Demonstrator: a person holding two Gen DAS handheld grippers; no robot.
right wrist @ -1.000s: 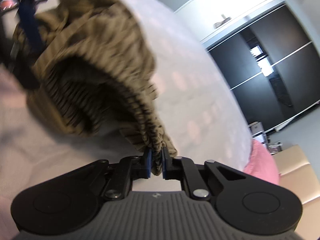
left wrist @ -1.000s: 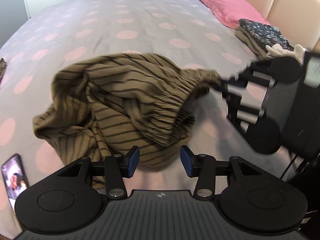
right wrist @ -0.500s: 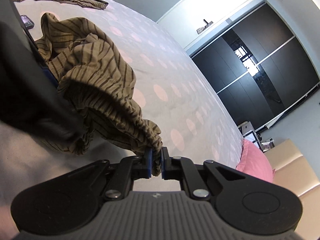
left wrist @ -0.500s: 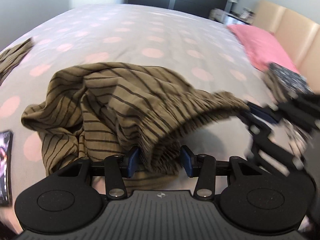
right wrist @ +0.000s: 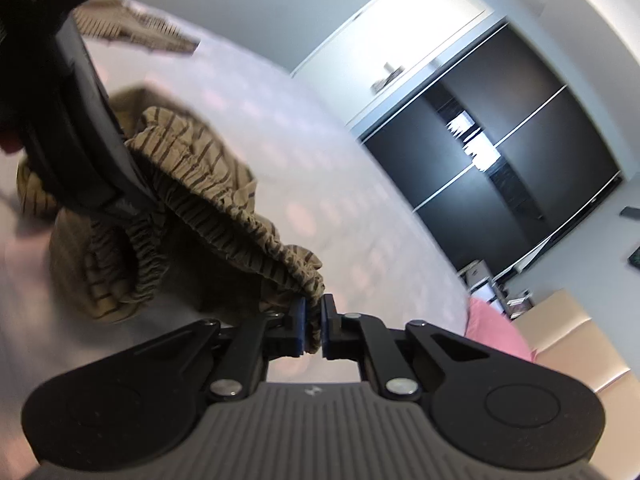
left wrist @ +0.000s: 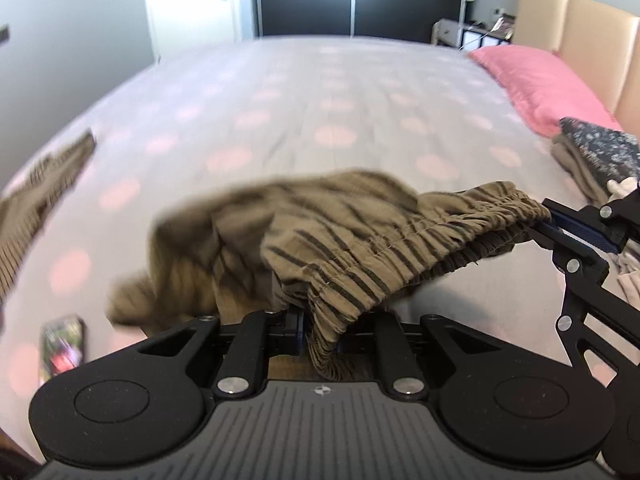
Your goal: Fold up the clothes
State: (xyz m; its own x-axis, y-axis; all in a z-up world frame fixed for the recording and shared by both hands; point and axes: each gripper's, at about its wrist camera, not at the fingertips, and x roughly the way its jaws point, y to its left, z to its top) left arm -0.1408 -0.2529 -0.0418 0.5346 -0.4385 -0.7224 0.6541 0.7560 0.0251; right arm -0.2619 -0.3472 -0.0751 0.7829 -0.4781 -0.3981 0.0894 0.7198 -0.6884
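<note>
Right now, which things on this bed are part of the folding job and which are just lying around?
In the job:
striped garment, pinched by left gripper and right gripper

Lying about:
phone
pink pillow
folded pile
second striped piece

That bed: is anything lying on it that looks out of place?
Yes. A phone lies loose on the bedspread near the crumpled striped garment, screen lit. Another striped piece sprawls unfolded at the left edge, unlike the neat folded pile by the pink pillow.
</note>
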